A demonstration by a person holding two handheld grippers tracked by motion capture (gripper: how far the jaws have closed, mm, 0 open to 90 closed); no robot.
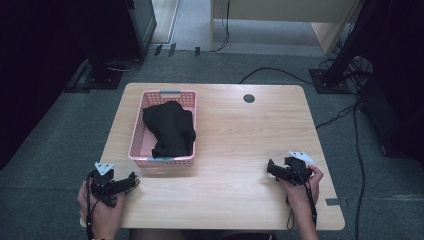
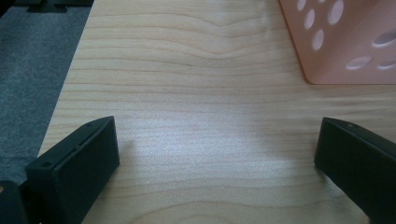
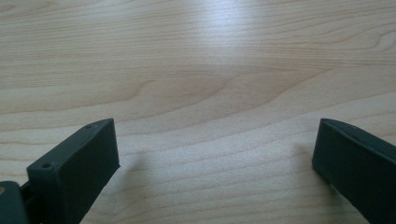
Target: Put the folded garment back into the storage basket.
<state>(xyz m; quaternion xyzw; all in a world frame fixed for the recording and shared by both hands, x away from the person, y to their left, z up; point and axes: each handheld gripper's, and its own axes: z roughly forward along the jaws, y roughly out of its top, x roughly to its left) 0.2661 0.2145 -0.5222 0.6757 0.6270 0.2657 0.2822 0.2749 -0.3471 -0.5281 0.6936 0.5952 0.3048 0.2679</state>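
Lying in basket [image 1: 186,100], black cloth [image 1: 169,127], left claw [image 1: 134,180] near

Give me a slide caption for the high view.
Pink basket holding black cloth on wooden table; left tool and right tool open.

Table [image 1: 240,135] is light wood grain, smooth with a soft sheen. The basket [image 1: 136,135] looks like pink plastic, perforated, kinda matt. Black cloth [image 1: 169,127] in it is soft and dull. Gripper jaws are matt black plastic, floor's rough grey carpet [image 1: 45,150].
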